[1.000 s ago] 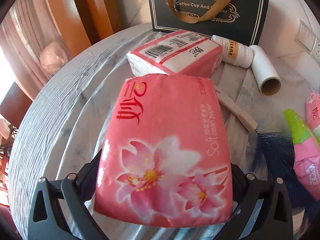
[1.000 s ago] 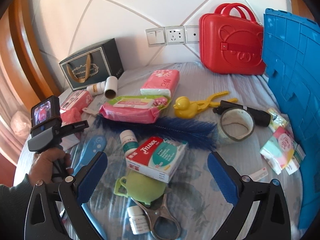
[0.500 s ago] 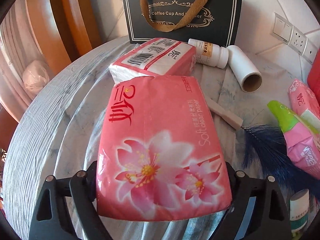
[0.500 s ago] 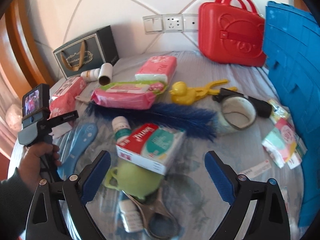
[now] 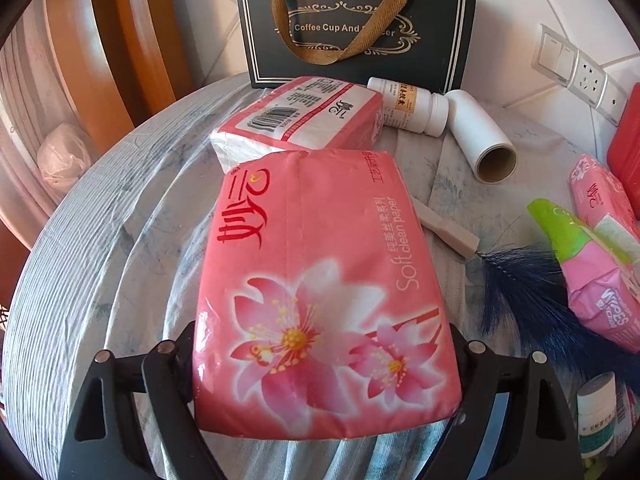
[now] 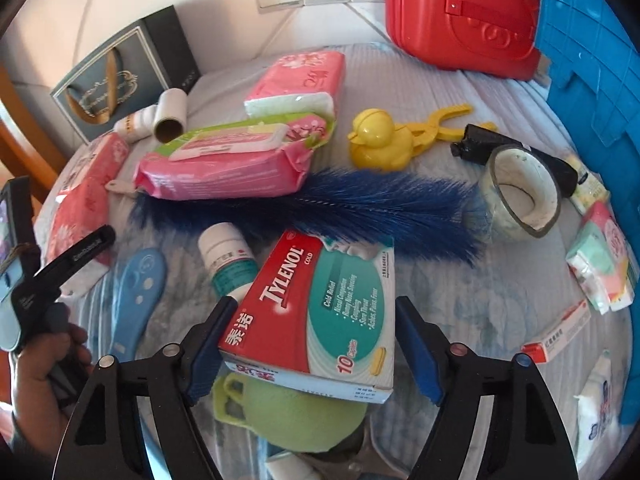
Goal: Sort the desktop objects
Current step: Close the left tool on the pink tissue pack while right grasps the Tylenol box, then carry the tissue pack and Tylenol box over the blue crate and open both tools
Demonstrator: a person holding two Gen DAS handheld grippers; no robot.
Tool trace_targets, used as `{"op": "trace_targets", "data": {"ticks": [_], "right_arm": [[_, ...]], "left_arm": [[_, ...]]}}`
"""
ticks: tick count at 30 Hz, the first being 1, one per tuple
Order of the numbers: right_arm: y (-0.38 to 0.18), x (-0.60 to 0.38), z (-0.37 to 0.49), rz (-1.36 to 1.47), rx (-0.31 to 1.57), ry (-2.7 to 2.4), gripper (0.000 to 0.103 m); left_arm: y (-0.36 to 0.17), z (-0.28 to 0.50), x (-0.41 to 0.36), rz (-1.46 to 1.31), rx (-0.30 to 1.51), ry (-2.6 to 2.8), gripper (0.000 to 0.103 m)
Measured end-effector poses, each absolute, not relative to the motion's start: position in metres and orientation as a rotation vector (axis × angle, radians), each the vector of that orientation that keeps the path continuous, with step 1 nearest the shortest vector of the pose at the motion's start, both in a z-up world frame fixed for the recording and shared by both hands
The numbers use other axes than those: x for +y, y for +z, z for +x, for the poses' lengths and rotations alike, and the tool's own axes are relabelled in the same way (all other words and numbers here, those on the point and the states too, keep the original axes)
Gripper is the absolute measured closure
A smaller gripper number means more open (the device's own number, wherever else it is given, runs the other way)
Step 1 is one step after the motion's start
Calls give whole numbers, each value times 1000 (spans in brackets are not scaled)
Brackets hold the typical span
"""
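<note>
My left gripper (image 5: 320, 360) is shut on a pink tissue pack (image 5: 320, 280) with flower print, held above the cloth-covered table; it also shows in the right wrist view (image 6: 80, 208). A second tissue pack (image 5: 300, 120) lies just beyond it. My right gripper (image 6: 312, 344) is open, its blue pads (image 6: 208, 344) on either side of a red and teal Tylenol box (image 6: 320, 312), which rests on a green round object (image 6: 296, 416). I cannot tell whether the pads touch the box.
A dark gift bag (image 5: 356, 24) stands at the back. A white bottle (image 5: 412, 108), paper roll (image 5: 480, 140), wipes pack (image 6: 232, 160), blue feather duster (image 6: 360, 204), yellow duck clip (image 6: 380, 144), tape roll (image 6: 520, 196), red case (image 6: 460, 16) and blue crate (image 6: 592, 60) crowd the table.
My right gripper has moved forward and down, so the Tylenol box now sits between its pads. My left gripper, still holding the tissue pack, has shifted slightly and turned a little right.
</note>
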State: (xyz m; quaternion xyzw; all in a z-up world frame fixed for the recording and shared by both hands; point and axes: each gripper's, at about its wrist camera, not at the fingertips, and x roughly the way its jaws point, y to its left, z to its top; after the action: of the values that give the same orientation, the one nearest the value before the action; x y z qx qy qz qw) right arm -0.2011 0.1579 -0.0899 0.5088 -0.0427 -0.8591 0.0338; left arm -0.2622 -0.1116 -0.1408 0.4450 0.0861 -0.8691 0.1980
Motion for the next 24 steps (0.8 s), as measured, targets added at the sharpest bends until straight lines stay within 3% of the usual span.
{"op": "trace_targets", "data": {"ticks": [12, 24], "right_arm": [[-40, 170, -156, 1397, -212, -2668, 25], [20, 199, -97, 1151, -197, -2790, 25]], "left_arm": [[-117, -226, -113, 1213, 274, -2518, 19], [-36, -154, -43, 1124, 191, -2727, 19]]}}
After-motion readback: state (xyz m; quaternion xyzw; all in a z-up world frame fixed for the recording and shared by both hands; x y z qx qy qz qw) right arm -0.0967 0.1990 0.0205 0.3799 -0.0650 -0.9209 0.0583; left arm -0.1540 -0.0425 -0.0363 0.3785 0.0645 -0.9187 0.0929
